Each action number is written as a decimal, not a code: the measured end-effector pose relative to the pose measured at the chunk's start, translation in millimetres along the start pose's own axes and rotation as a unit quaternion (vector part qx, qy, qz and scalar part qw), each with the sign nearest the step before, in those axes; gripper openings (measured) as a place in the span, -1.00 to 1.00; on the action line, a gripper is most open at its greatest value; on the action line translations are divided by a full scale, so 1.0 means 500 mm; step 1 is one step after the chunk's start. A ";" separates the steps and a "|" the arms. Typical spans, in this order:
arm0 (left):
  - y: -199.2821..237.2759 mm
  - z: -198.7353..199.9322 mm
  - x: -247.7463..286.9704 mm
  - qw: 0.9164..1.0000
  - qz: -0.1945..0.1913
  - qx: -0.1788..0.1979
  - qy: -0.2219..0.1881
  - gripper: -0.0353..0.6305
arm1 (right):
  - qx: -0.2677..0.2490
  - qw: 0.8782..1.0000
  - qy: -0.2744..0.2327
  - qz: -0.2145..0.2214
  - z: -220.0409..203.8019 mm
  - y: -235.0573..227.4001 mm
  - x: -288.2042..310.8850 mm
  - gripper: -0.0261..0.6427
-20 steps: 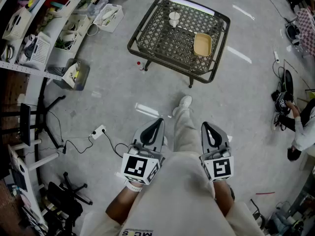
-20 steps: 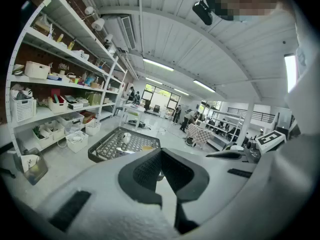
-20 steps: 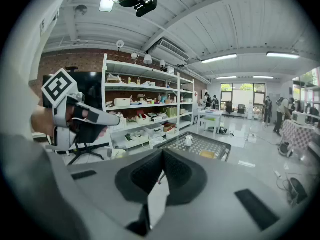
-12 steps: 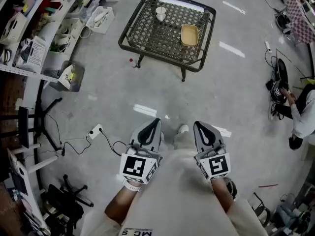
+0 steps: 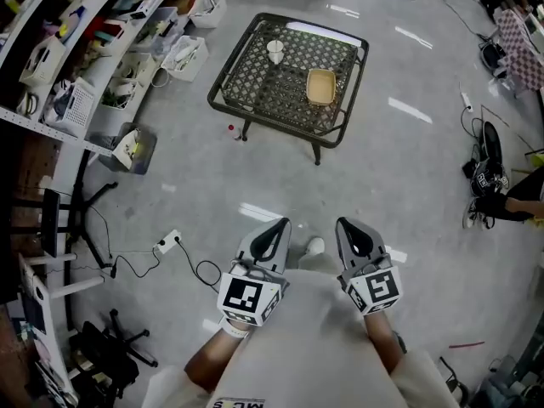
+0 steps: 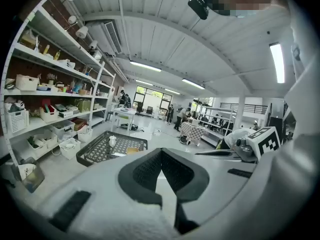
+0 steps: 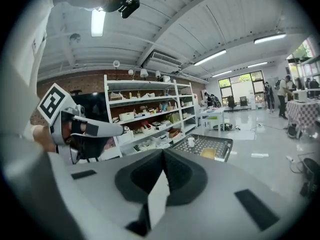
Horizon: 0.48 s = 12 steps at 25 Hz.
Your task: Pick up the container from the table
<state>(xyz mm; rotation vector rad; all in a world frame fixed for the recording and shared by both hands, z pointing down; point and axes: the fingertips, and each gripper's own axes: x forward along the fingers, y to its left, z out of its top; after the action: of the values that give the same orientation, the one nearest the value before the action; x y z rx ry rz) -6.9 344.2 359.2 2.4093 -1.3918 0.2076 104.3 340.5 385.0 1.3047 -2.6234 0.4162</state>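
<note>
A shallow tan container (image 5: 320, 87) lies on the right half of a dark lattice metal table (image 5: 255, 83), and a white cup (image 5: 275, 51) stands at the table's far side. Both grippers are held low in front of the person's body, far short of the table. My left gripper (image 5: 280, 223) is shut with nothing in it, and my right gripper (image 5: 344, 223) is shut and empty beside it. In the left gripper view the closed left gripper (image 6: 161, 152) points past the container (image 6: 132, 150). The right gripper view shows the right gripper (image 7: 163, 152) closed, with the container (image 7: 208, 153) beyond.
Shelving with bins (image 5: 59, 75) lines the left side, with boxes (image 5: 132, 147) on the floor beside it. A power strip and cable (image 5: 170, 241) lie on the floor at the left. A chair base (image 5: 110, 347) is at the bottom left. A person (image 5: 510, 202) is at the right edge.
The head view has shifted, so the table looks smaller and both grippers sit lower in the picture. The forward foot now shows just between the grippers. Both grippers stay shut.
</note>
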 end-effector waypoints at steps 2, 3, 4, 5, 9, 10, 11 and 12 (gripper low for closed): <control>-0.021 -0.002 0.019 1.000 -0.001 0.005 0.005 -0.82 | 0.005 1.000 -0.010 -0.004 0.006 -0.030 -0.016 -0.87; -0.034 -0.001 0.031 1.000 -0.002 0.009 0.007 -0.82 | 0.009 1.000 -0.015 -0.007 0.009 -0.048 -0.026 -0.87; -0.047 0.002 0.042 1.000 -0.004 0.012 0.007 -0.82 | 0.012 1.000 -0.018 -0.010 0.010 -0.065 -0.035 -0.87; -0.061 0.005 0.053 1.000 -0.005 0.015 0.007 -0.82 | 0.013 1.000 -0.020 -0.011 0.008 -0.080 -0.045 -0.87; -0.108 -0.010 0.088 1.000 0.003 0.011 0.006 -0.82 | 0.011 1.000 -0.017 0.000 -0.014 -0.126 -0.080 -0.87; -0.117 -0.017 0.097 1.000 0.007 0.009 0.007 -0.82 | 0.010 1.000 -0.018 0.003 -0.019 -0.137 -0.085 -0.87; -0.124 -0.022 0.106 1.000 0.010 0.007 0.008 -0.82 | 0.010 1.000 -0.018 0.005 -0.022 -0.150 -0.087 -0.87; -0.129 -0.024 0.114 1.000 0.012 0.006 0.010 -0.82 | 0.011 1.000 -0.018 0.005 -0.024 -0.161 -0.087 -0.87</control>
<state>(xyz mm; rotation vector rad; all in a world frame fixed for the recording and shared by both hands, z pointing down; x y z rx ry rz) 78.2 331.8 372.9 2.3942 -1.4148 0.2469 195.1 330.7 397.3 1.3182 -2.6630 0.4274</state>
